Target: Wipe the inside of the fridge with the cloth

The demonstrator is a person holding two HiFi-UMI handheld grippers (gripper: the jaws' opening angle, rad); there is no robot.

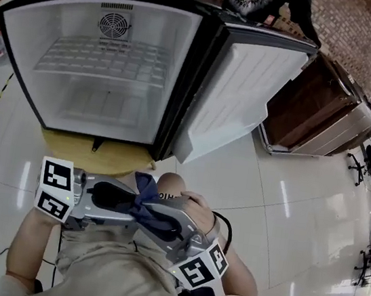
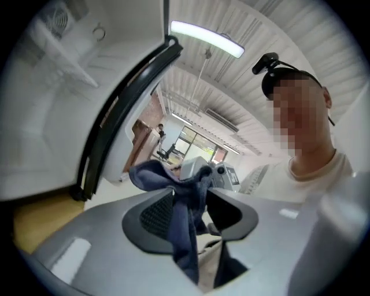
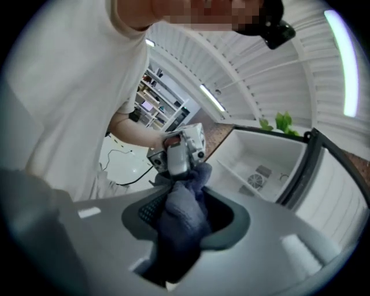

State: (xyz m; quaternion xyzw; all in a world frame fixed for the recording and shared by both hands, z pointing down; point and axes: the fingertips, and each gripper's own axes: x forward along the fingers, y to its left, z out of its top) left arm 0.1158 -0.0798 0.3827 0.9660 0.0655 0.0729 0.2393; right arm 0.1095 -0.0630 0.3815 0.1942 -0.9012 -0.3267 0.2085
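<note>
The fridge (image 1: 75, 104) stands open on the far side, its door (image 1: 240, 97) swung out to the right. Near your body you hold both grippers tip to tip. Your right gripper (image 3: 185, 217) pinches the blue cloth (image 1: 146, 196) tight. Your left gripper (image 2: 191, 211) has its jaws apart, and the cloth hangs loose between them.

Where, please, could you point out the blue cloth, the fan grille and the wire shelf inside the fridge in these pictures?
blue cloth (image 1: 149, 204), head view: the bunched middle of the fabric.
fan grille (image 1: 114, 25), head view: the round centre of the vent.
wire shelf (image 1: 102, 58), head view: the middle of its grid.
</note>
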